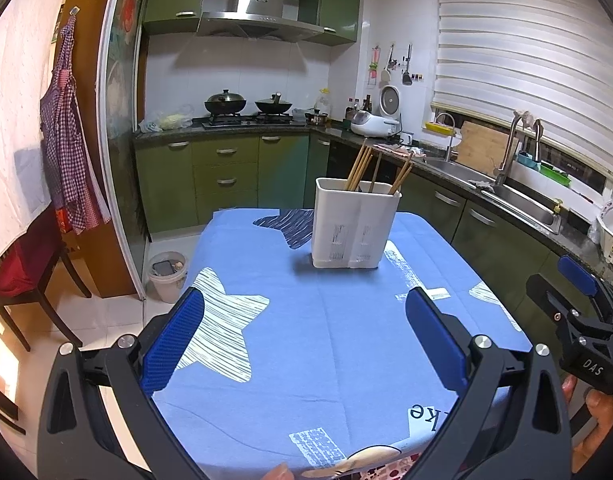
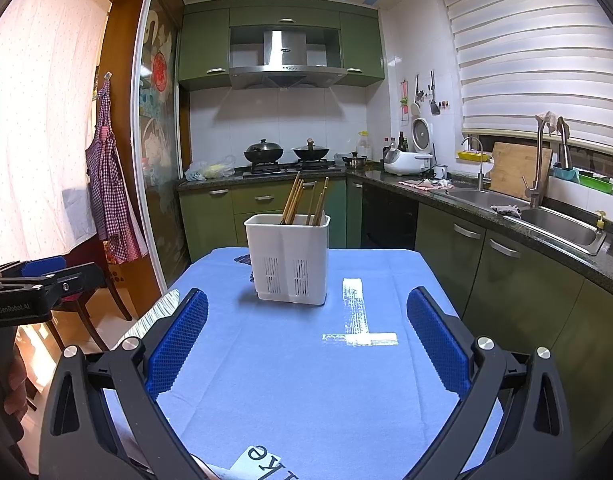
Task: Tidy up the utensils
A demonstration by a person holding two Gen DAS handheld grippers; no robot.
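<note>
Both tongs, left gripper (image 1: pixel 304 336) and right gripper (image 2: pixel 306 338), are hovering wide and empty while chopsticks (image 2: pixel 304 204) are already standing in the holder (image 2: pixel 288 258) near the table's (image 2: pixel 306 400) far edge.

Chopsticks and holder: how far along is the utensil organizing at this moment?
Looks done: the wooden chopsticks stand upright in the white holder on the blue tablecloth. No loose utensils show on the cloth. In hand: nothing; the left claw and right claw are both open and empty, short of the holder. Left: apparently nothing visible, though the near table edge is hidden.
</note>
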